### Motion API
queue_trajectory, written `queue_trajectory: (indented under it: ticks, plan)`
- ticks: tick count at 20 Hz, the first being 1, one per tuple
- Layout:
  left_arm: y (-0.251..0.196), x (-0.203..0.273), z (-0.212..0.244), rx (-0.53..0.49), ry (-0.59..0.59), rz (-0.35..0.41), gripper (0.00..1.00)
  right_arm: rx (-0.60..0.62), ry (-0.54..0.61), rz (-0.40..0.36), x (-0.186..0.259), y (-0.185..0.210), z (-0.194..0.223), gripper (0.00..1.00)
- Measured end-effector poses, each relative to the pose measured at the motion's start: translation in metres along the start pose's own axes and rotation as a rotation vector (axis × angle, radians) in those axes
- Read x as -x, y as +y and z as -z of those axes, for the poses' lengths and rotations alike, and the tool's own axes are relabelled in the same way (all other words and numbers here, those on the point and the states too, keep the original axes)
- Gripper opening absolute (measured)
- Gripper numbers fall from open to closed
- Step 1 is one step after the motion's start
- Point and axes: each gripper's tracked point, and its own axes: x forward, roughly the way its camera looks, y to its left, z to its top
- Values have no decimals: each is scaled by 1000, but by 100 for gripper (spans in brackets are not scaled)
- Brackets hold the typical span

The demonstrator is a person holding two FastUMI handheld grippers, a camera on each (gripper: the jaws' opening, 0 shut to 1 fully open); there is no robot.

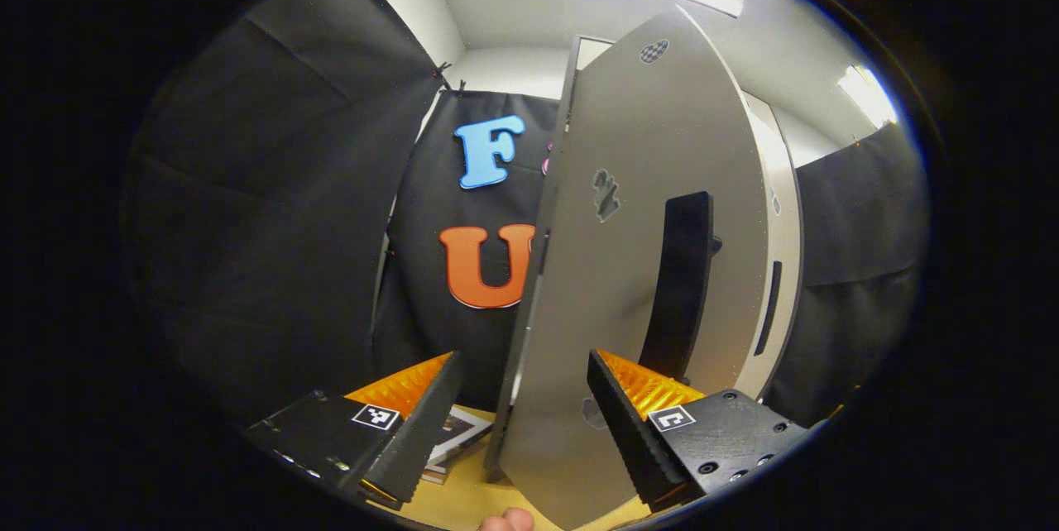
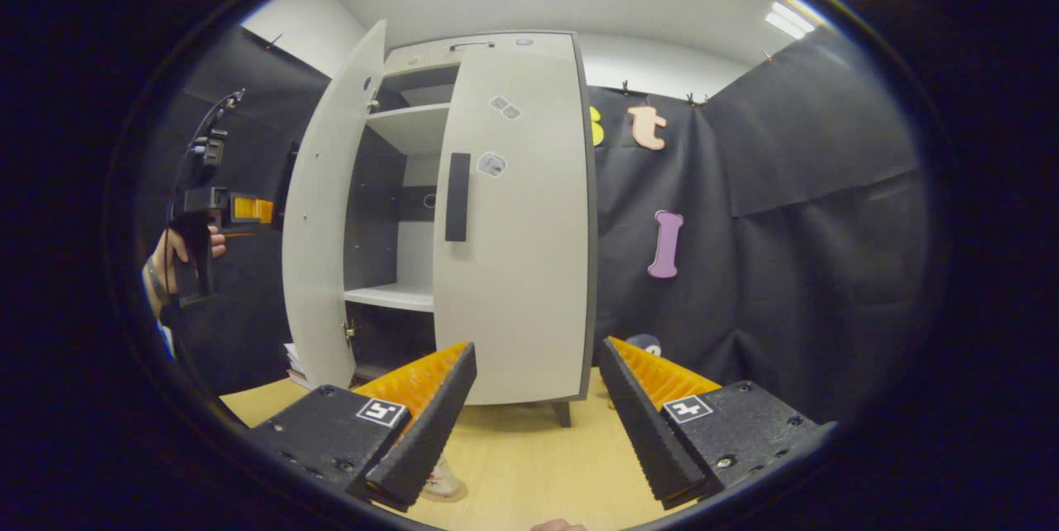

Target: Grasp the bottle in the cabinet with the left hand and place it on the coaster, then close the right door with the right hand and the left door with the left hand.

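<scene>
In the left gripper view I am seeing my left gripper spread wide, straddling the edge of the pale grey left cabinet door by its black handle. The right gripper view is showing that door ajar, the grey right door shut, and my right gripper wide open, empty. I cannot make out the bottle.

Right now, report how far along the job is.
Done: the pale grey right cabinet door looks shut. In hand: the left gripper, fingers open, is at the open pale grey left door, near its black handle. Left: pushing that door shut. Whether the bottle sits on the coaster, I cannot tell.
</scene>
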Motion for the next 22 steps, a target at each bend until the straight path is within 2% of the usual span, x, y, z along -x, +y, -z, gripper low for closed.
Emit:
queue_trajectory:
  ticks: [3,4,5,6,7,9,10,11,12,13,16,17,18,19,20,22]
  plan:
    - [-18,-13,7,6,-9,28,94,-4,-5,24,0,-7,-5,98]
    - [-17,-17,9,1,-7,19,95,-2,-10,34,2,-10,-7,98]
    - [-16,-20,12,-5,-2,11,99,-2,-12,41,6,-10,-6,98]
    - [-13,-20,12,-10,-3,2,99,-2,-13,47,7,-10,-7,94]
    - [-10,-19,11,-11,-10,-8,95,-3,-10,55,7,-12,-7,98]
    - [-4,-15,5,-8,-27,-22,95,-5,-3,63,8,-12,-5,98]
    - [-1,-12,2,-8,-34,-29,99,-7,1,66,7,-12,-4,98]
    - [1,-8,-1,-14,-42,-29,95,-10,6,67,7,-12,-2,98]
    - [4,-3,-3,-23,-48,-32,94,-16,12,64,6,-11,0,98]
    - [7,3,-3,-31,-45,-42,99,-24,17,60,5,-10,1,98]
    - [9,21,2,-52,-45,-61,99,-36,17,48,1,-5,4,98]
    - [7,28,8,-60,-32,-62,95,-27,25,41,-2,-3,6,98]
    - [4,36,16,-70,-15,-67,99,-20,34,47,-4,-5,7,98]
    - [1,44,25,-76,-4,-68,99,-23,30,46,-3,-4,4,98]
    - [-6,52,34,-77,1,-65,90,-31,21,41,-4,-3,1,98]
    - [-25,71,50,-75,16,-42,94,-38,3,34,-6,-2,-6,94]
